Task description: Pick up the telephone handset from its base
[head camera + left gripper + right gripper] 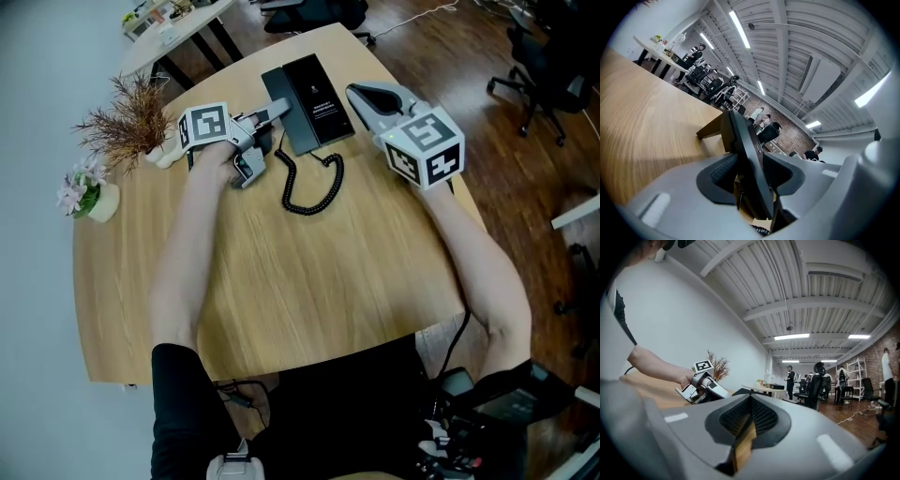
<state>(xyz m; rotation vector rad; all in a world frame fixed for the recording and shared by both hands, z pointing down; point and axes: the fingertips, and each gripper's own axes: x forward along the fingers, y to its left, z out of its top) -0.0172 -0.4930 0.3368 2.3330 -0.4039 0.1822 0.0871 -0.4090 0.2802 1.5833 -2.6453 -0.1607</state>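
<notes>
The black telephone base [319,94] lies at the far middle of the round wooden table [309,272], with the handset [273,91] along its left side. A coiled black cord [314,183] loops in front of it. My left gripper [265,141] reaches in from the left at the handset's near end. In the left gripper view the dark handset [745,150] stands edge-on between the jaws, and both pads lie against it; the left gripper [750,173] is shut on it. My right gripper [375,103] hovers just right of the base, jaws together and empty [749,416].
A dried brown plant [131,122] and a small white pot of pink flowers [89,192] stand at the table's left edge. A second table [173,28] and office chairs [539,75] stand beyond on the wooden floor. People are in the far background.
</notes>
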